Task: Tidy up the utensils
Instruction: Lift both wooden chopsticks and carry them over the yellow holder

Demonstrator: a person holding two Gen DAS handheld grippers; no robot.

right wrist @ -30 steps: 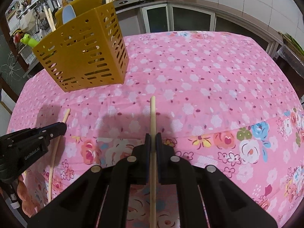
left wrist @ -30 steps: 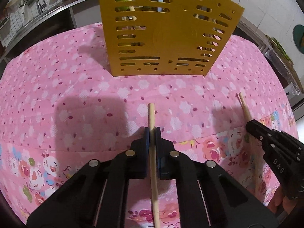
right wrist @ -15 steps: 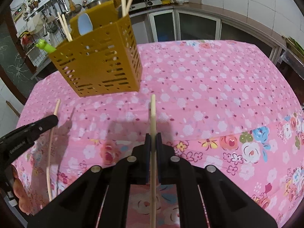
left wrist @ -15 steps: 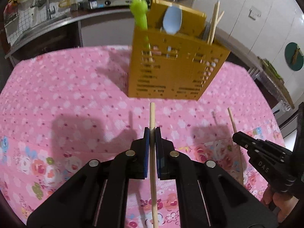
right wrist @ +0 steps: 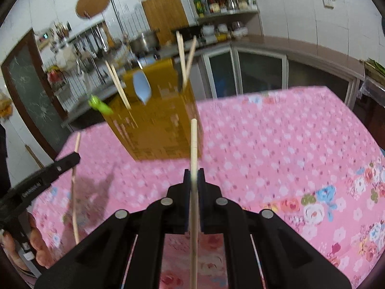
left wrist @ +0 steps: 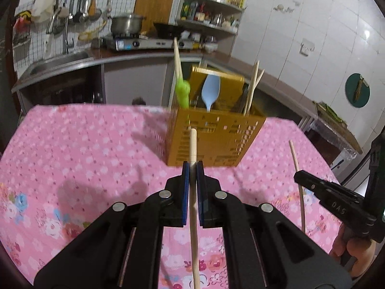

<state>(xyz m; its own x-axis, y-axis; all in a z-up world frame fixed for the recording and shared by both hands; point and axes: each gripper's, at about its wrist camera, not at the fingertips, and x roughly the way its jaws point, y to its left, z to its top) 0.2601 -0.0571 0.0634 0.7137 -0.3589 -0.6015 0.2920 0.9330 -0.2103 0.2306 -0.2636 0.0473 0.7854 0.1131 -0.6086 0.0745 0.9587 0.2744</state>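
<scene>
My left gripper (left wrist: 192,166) is shut on a wooden chopstick (left wrist: 193,142), held above the pink floral tablecloth (left wrist: 84,149) and pointing at the yellow slotted caddy (left wrist: 216,139). My right gripper (right wrist: 193,174) is shut on a second chopstick (right wrist: 194,142), also raised, with the caddy (right wrist: 156,130) ahead and slightly left. Each view shows the other gripper with its stick: the right one (left wrist: 298,177) at the right edge, the left one (right wrist: 75,156) at the left. The caddy holds a green utensil (left wrist: 182,92), a blue spoon (left wrist: 211,91) and several chopsticks (left wrist: 252,84).
Behind the table runs a kitchen counter (left wrist: 134,55) with a stove, a pot (left wrist: 126,22) and a sink (left wrist: 55,60). Cabinets (right wrist: 259,72) stand beyond the far table edge. A person's hand (left wrist: 356,252) holds the right gripper's handle.
Both grippers have risen and tilted up with their chopsticks, which no longer lie on the cloth. The caddy's open top and the kitchen behind it have come into view.
</scene>
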